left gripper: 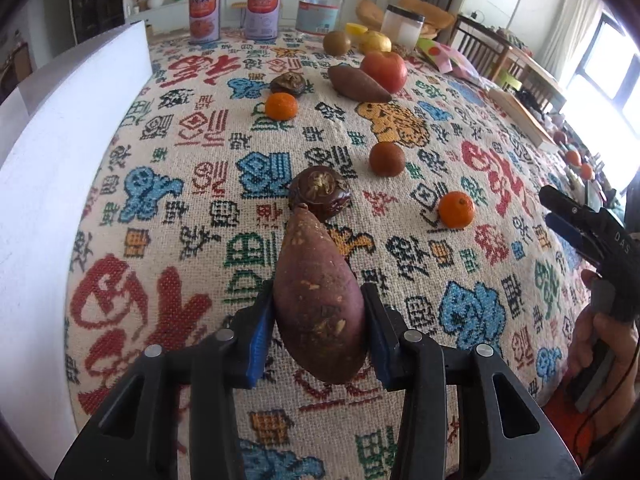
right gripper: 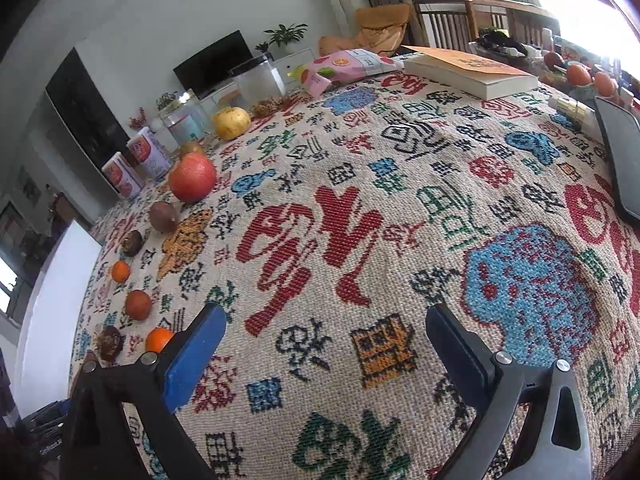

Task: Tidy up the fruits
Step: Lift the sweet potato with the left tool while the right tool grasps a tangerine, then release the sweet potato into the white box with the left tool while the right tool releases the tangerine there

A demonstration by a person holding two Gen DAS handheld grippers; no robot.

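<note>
My left gripper [left gripper: 318,304] is shut on a purple sweet potato [left gripper: 318,300], held lengthwise just above the patterned tablecloth [left gripper: 160,200]. Ahead lie a dark brown round fruit [left gripper: 320,194], a reddish-brown fruit [left gripper: 386,159], two tangerines [left gripper: 456,209] [left gripper: 281,106], a second dark fruit [left gripper: 289,83], a second sweet potato [left gripper: 357,83] and a red apple [left gripper: 384,71]. My right gripper [right gripper: 320,340] is open and empty over bare cloth; it also shows in the left wrist view [left gripper: 568,220] at the right edge. In the right wrist view the fruits line the left side, with the apple [right gripper: 192,178] farthest.
Two cans [left gripper: 205,16], a glass jar [left gripper: 320,10], a white-lidded jar [left gripper: 402,26] and yellow fruit [left gripper: 374,42] stand at the far edge. A white board [left gripper: 60,140] borders the left. A book [right gripper: 468,70], snack bag [right gripper: 344,64] and dark tablet [right gripper: 620,160] lie right.
</note>
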